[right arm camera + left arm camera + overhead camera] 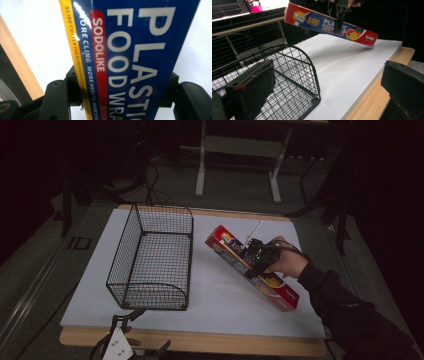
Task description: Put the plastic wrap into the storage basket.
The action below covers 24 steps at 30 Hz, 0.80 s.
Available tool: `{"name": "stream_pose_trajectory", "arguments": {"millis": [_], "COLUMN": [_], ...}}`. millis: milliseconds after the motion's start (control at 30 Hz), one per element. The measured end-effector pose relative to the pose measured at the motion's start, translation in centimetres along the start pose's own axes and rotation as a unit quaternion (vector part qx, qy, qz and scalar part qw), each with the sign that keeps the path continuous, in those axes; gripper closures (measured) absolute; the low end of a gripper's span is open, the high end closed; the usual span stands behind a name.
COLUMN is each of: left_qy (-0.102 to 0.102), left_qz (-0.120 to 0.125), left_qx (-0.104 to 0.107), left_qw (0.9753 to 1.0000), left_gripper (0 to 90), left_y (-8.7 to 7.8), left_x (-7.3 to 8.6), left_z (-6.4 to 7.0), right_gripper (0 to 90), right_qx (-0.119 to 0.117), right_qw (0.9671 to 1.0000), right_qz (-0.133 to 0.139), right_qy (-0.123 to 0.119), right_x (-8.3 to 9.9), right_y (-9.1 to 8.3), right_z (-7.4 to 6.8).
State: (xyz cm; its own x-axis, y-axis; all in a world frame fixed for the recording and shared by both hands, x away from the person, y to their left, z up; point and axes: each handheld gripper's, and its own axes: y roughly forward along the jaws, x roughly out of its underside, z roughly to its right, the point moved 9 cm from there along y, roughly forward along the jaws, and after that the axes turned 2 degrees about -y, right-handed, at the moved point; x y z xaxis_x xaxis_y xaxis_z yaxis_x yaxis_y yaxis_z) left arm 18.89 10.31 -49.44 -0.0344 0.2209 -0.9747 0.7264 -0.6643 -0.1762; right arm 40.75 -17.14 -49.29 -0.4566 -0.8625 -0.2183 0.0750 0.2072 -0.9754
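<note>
Black wire basket (152, 260) stands left on the worktop (215, 295); the right tool (256, 254) clamps the food wrap box (252, 267) mid-length, raised. Left gripper view: left tool (324, 85) released, idle. Right gripper view: jaws straddle the box; keep it level when moving basketward.

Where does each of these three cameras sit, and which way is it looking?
High view: above the table, facing down on the wire basket; the right gripper holds the wrap box.
Left gripper view: low at the near edge, facing the basket and lifted box, past its open jaws.
Right gripper view: along its jaws, clamping the box.
All share the box.
</note>
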Motion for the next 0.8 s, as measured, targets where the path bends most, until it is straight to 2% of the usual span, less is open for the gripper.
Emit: {"name": "stream_pose_trajectory", "arguments": {"millis": [67, 167, 400, 633, 800], "left_qy": [0.0, 0.0, 0.002, 0.002, 0.002], "left_qz": [0.001, 0.001, -0.001, -0.001, -0.001], "left_qx": [0.0, 0.002, 0.005, 0.006, 0.01], "left_qw": [1.0, 1.0, 1.0, 1.0, 0.9999], "left_gripper": [0.1, 0.0, 0.1, 0.0, 0.0], "left_y": [0.0, 0.0, 0.1, 0.3, 0.4], "left_x": [0.0, 0.0, 0.0, -0.1, -0.1], "left_z": [0.0, 0.1, 0.1, 0.2, 0.3], "right_gripper": [39.4, 39.5, 39.5, 39.5, 39.6], "right_qx": [0.003, 0.019, 0.034, 0.044, 0.053], "right_qw": [0.9998, 0.9995, 0.998, 0.9942, 0.9917], "right_qz": [0.002, 0.003, 0.038, 0.07, 0.088], "right_qy": [0.019, 0.026, 0.036, 0.068, 0.077], "right_x": [-0.5, -1.2, -3.8, -6.8, -9.1], "right_y": [-0.4, -0.9, -3.2, -6.1, -7.5], "right_z": [0.2, 0.5, 0.2, 0.2, -0.3]}}
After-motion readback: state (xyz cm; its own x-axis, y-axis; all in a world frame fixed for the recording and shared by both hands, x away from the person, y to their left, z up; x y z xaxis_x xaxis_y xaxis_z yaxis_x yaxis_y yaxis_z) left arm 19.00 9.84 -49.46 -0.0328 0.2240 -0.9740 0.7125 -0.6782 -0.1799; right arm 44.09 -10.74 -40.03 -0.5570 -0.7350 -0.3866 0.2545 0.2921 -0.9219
